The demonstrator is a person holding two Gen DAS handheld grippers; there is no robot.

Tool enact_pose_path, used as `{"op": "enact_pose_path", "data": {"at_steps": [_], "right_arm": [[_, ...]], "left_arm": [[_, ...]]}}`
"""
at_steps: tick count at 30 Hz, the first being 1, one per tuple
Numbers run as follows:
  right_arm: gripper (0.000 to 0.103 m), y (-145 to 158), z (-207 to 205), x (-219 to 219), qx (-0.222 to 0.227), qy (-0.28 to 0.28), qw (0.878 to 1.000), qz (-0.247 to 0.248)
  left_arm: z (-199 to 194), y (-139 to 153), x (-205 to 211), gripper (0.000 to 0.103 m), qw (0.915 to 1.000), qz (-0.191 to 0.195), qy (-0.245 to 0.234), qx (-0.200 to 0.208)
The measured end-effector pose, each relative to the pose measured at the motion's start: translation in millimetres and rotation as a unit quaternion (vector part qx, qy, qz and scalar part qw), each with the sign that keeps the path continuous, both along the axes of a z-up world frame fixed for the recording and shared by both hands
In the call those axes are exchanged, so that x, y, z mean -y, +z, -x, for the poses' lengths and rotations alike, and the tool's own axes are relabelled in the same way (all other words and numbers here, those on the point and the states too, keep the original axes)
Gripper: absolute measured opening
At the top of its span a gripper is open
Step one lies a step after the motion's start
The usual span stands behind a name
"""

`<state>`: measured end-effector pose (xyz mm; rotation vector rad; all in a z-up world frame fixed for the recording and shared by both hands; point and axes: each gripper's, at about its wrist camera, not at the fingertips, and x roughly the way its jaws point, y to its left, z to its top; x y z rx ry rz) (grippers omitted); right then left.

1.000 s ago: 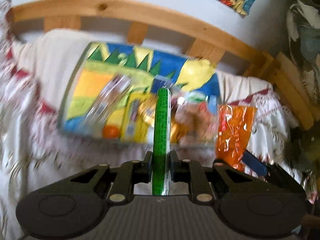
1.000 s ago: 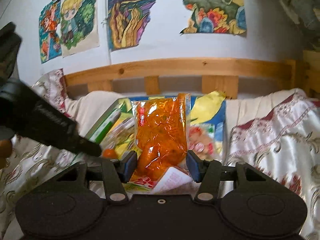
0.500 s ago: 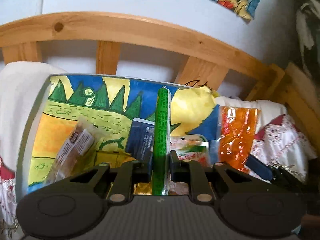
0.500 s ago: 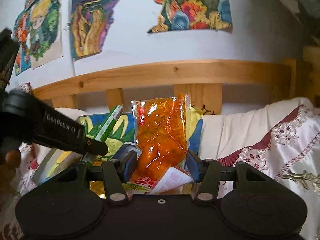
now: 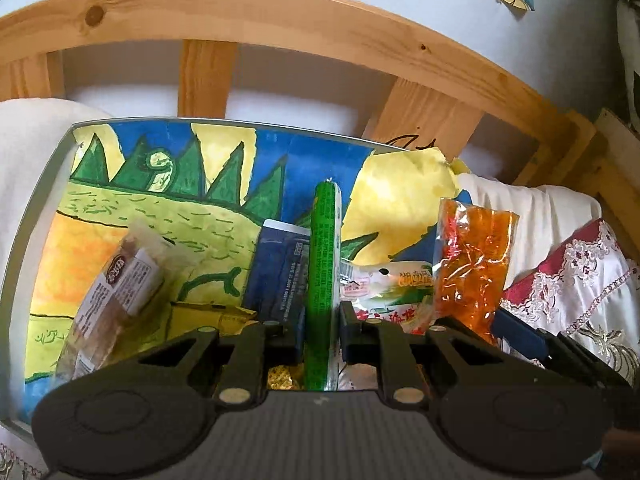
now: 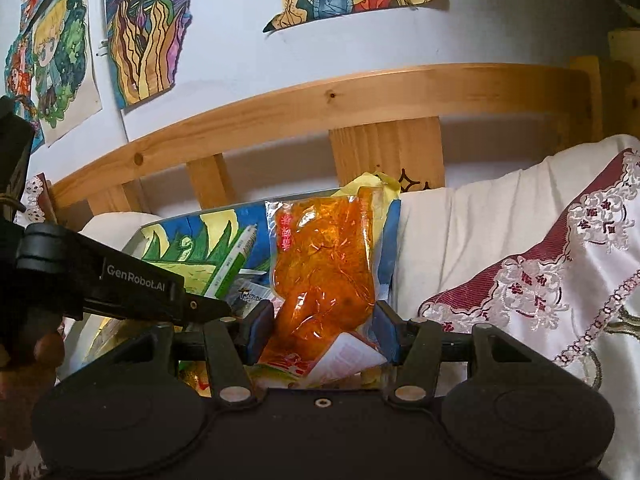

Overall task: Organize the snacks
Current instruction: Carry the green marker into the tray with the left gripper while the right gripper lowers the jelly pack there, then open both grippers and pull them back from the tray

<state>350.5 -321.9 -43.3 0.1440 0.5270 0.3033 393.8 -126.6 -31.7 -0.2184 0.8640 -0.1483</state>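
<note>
My left gripper (image 5: 323, 334) is shut on a thin green snack stick (image 5: 322, 264) that stands upright over a box lined with a painted picture (image 5: 160, 208). In the box lie a brown-labelled clear packet (image 5: 120, 284), a dark blue packet (image 5: 276, 268) and a white-green pouch (image 5: 392, 284). My right gripper (image 6: 324, 332) is shut on an orange pouch (image 6: 324, 264), held upright at the box's right end. That orange pouch (image 5: 472, 264) also shows in the left wrist view. The left gripper (image 6: 200, 306) with its green stick (image 6: 234, 260) reaches in from the left.
A wooden slatted bed rail (image 5: 280, 20) runs behind the box, with a white wall and drawings (image 6: 152, 28) above it. White and red embroidered cloth (image 6: 540, 272) covers the surface to the right. A hand (image 6: 44, 352) holds the left gripper.
Both grippers have moved forward and lower toward the box, which now fills more of the left wrist view. The green stick and the orange pouch stayed gripped.
</note>
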Motion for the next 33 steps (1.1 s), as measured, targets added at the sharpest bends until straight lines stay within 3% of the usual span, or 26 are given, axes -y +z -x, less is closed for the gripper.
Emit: {"op": "enact_pose_path", "data": {"at_steps": [12, 19, 22, 27, 33], "right_arm": [[0.062, -6, -2, 3, 0.000, 0.001, 1.000, -0.019], [0.070, -7, -2, -1, 0.002, 0.010, 1.000, -0.013], [0.075, -6, -3, -2, 0.003, 0.015, 1.000, -0.017], [0.089, -1, 1, 0, 0.005, 0.023, 0.999, -0.035], [0.097, 10, 9, 0, 0.020, 0.026, 0.999, -0.029]], "left_arm": [[-2, -3, -6, 0.019, 0.9995, 0.027, 0.015, 0.007], [0, -1, -7, 0.021, 0.9991, 0.036, 0.018, 0.017], [2, 2, -9, 0.034, 0.9985, 0.043, 0.021, 0.026], [13, 14, -17, 0.068, 0.9959, 0.055, 0.039, 0.060], [30, 35, -22, 0.085, 0.9939, 0.029, 0.043, 0.097]]}}
